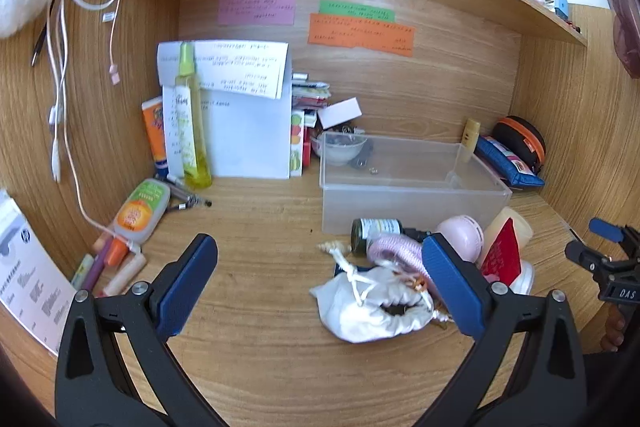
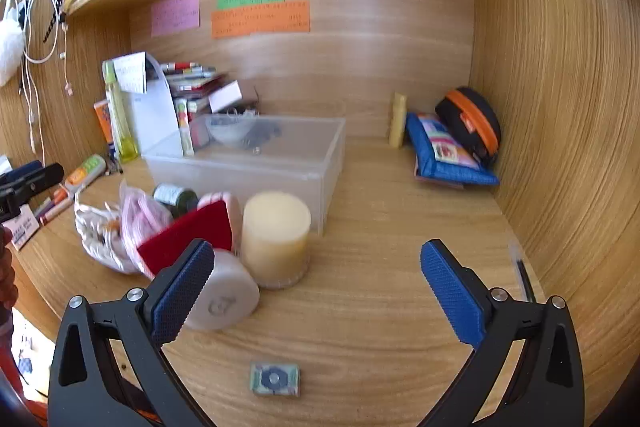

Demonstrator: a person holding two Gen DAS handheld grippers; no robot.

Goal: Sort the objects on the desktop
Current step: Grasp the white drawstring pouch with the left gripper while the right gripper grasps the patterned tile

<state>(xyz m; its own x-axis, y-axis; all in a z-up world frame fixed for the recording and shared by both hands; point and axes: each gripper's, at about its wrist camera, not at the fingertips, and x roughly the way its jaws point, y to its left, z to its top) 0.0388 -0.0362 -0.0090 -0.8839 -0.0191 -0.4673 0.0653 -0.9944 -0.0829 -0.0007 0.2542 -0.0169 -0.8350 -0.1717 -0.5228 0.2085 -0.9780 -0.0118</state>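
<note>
1. Both grippers idle: your left gripper (image 1: 320, 283) has its jaws spread wide with nothing between them, hovering above the desk (image 1: 260, 227) near the front edge. The right gripper (image 2: 316, 283) is just as wide apart and empty.
2. The clear bin (image 1: 408, 187) sits mid-desk toward the back wall. It's nearly bare: a small bowl (image 1: 344, 147) and a few dark bits in its back-left corner. Looks like the drop target, so sorting has barely begun by my read.
3. The loose pile is bunched against the bin's front wall, likely staged for pickup: white pouch (image 1: 372, 307), pink knit item (image 1: 396, 251), dark jar (image 1: 372, 231), red card (image 2: 192, 239), candle (image 2: 276, 239), white round case (image 2: 224, 295).
4. The pouch lies just inside your left gripper's right finger, so it's the easiest first grab. It's soft; pinch the bunched neck.
5. A small flat tin (image 2: 275, 378) lies alone at the front edge, between the right gripper's fingers but closer to you.
6. Back-right corner: blue pouch (image 2: 448, 155) and black-orange case (image 2: 472, 123) leaning on the side wall, already out of the way.
7. Text: "hp" logo on the box (image 1: 24, 267) at the left edge; "DAS" on the right gripper's body in the left view. Sticky notes (image 1: 360, 35) are unreadable.
</note>
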